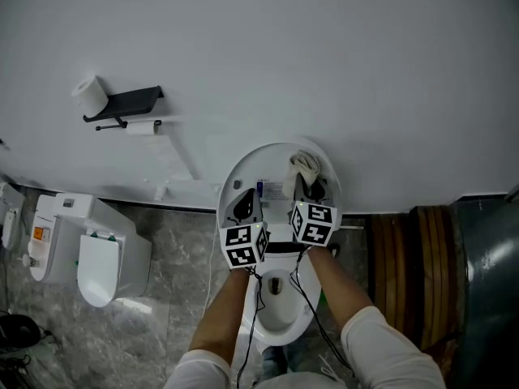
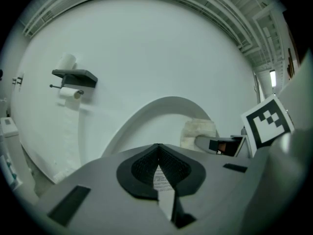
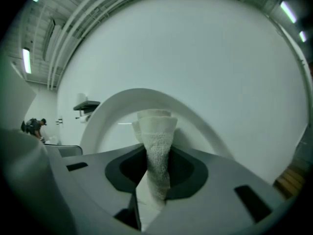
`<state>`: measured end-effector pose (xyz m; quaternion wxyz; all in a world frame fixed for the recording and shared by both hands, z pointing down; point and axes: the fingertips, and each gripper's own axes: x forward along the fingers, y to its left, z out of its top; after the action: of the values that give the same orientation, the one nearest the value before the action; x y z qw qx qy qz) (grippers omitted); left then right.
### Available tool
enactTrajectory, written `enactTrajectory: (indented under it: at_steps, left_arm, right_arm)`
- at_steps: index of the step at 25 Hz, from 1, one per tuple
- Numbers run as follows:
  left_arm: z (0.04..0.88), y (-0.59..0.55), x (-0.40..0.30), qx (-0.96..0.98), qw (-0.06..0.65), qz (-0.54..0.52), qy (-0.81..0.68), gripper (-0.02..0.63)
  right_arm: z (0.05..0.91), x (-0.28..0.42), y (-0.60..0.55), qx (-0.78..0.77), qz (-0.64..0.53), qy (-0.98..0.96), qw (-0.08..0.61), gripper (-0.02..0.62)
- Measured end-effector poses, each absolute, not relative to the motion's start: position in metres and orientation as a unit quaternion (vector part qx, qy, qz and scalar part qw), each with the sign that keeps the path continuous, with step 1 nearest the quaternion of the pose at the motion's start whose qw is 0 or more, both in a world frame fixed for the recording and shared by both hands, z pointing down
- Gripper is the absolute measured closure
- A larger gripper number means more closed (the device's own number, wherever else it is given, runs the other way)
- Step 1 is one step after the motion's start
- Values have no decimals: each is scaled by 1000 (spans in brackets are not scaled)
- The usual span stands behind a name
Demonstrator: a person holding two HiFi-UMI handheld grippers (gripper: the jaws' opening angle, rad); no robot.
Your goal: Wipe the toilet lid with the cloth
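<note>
**Toilet lid wipe, cloth in the grip.** R gripper (image 3: pixel 155 153) has its jaws clamped on a white cloth (image 3: pixel 156 126). The terry fabric is bunched btwn the pads and stands up in a fold beyond the tips. The cloth sits in front of the upper right part of the raised toilet lid (image 1: pixel 268 159); whether it touches the lid can't be told.

L gripper (image 2: pixel 157 148), just left of the R one and lower on the lid, has its jaws pressed together w/ nothing btwn them. It points at the lid's inner face, where a printed label (image 1: pixel 272 190) is stuck near the middle. Both grippers carry cubes (image 1: pixel 245 245) w/ black-and-white square markers, side by side just below the lid in the head view.

A person's bare forearms (image 1: pixel 227 306) run up from white sleeves to the grippers, w/ black cables hanging beneath. Below the lid, the open bowl (image 1: pixel 280 318) lies btwn the arms.

- **Left of the lid:** on the white wall (image 1: pixel 324 55), a dark shelf (image 1: pixel 128 102) carries one paper roll (image 1: pixel 89 94) on top and a second hanging under it.
- **Farther left, lower than the lid:** a second white toilet (image 1: pixel 101 258) stands on the grey marbled floor (image 1: pixel 174 298).
- **Right of the lid:** a brown wooden panel (image 1: pixel 409 250).
</note>
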<state>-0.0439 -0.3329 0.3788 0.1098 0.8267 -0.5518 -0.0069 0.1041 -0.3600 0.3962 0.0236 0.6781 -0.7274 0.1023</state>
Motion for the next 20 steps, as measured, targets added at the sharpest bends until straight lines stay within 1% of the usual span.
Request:
enactTrajectory:
  at_steps: [2,5,8,11,13,16,18,20]
  left_arm:
    - [392,-326,-64,818,122,-7,-562,594]
    - [413,-317,-101,801,132,2,-584,594]
    - [427,-309,-133,786,131,14,-603,594]
    - [436,-303,-152,777,135,17,-615,594]
    - [441,-297,-156,774,137,19,-617,594]
    - [446,-291,-152,777,138,25,-613,594]
    - [448,-291,-144,781,138,26,-608,594]
    - [448,-290,-131,787,140,27,-601,594]
  right_arm:
    - [401,64,-353,632,95,-769,21,505]
    - [421,-4,-342,565,88,-820,36,505]
    - [440,-63,-340,514,79,-852,62,505]
    - [459,-96,-352,505,68,-855,100,505]
    - [466,-100,-360,515,65,-847,117,505]
    - [468,-88,-364,524,56,-841,123,505]
    - [467,-69,-364,541,53,-831,119,505]
    - [470,-33,-362,580,60,-805,115,505]
